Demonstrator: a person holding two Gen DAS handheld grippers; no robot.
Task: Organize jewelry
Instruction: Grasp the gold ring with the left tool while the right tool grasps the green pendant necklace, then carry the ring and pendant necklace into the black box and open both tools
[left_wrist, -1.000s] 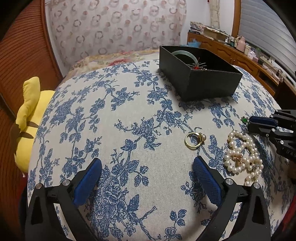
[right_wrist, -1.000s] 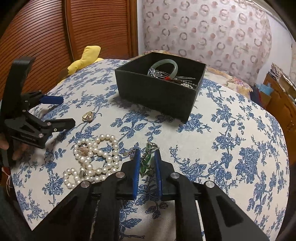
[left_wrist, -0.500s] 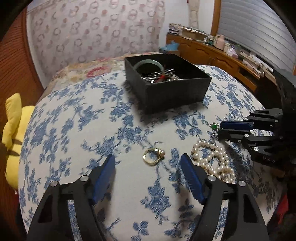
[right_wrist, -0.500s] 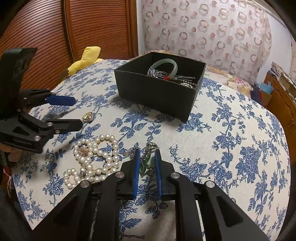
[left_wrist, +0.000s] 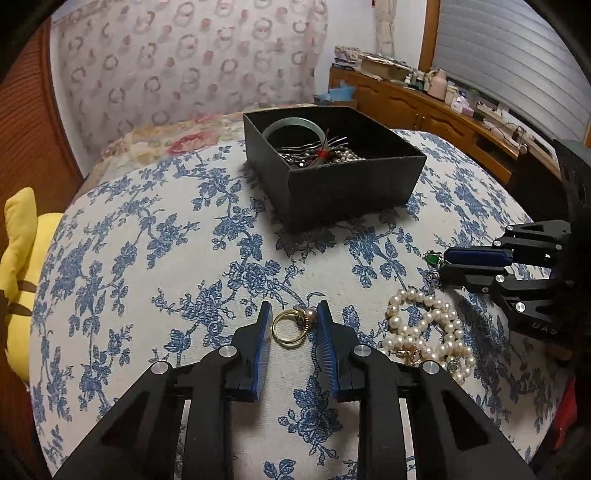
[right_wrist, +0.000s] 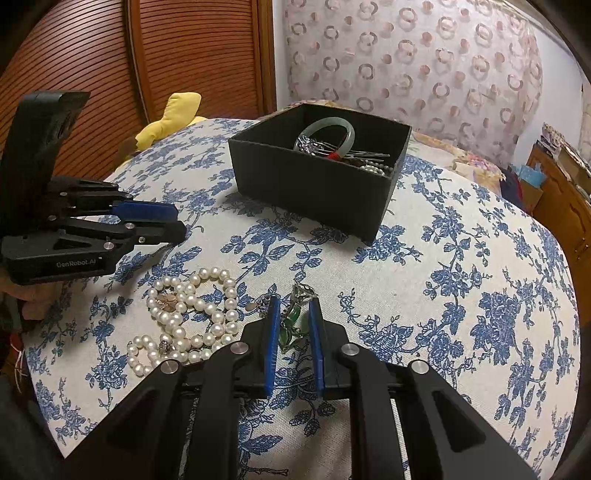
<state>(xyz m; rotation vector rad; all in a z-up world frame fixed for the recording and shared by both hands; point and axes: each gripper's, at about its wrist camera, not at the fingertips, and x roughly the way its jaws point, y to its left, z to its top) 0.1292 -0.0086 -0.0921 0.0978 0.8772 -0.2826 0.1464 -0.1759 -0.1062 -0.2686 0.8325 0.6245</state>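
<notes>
- The step in hand looks like a double pick-up: each gripper is set around one loose piece on the blue floral cloth (left_wrist: 140, 258), while the black box (left_wrist: 354, 184) beyond them already holds a jade bangle (left_wrist: 291, 123), hairpins and pearls.
- The left gripper (left_wrist: 294, 332) straddles the gold ring (left_wrist: 290, 331), which lies flat on the cloth. Its jaws stand a little apart, one pad on each side of the ring, and neither clearly presses it yet.
- The right gripper (right_wrist: 293, 326) has its jaws close about the green pendant (right_wrist: 291, 325); whether the pads truly pinch it cannot be told.
- The pearl necklace (right_wrist: 188, 321) lies in a heap between the two grippers, just left of the pendant, untouched.
- The next move likely calls for the left jaws to narrow onto the ring without skidding it, then a lift and a carry to the box at the far side.
- The pendant's chain lies near the pearls, so a lift may snag them.
</notes>
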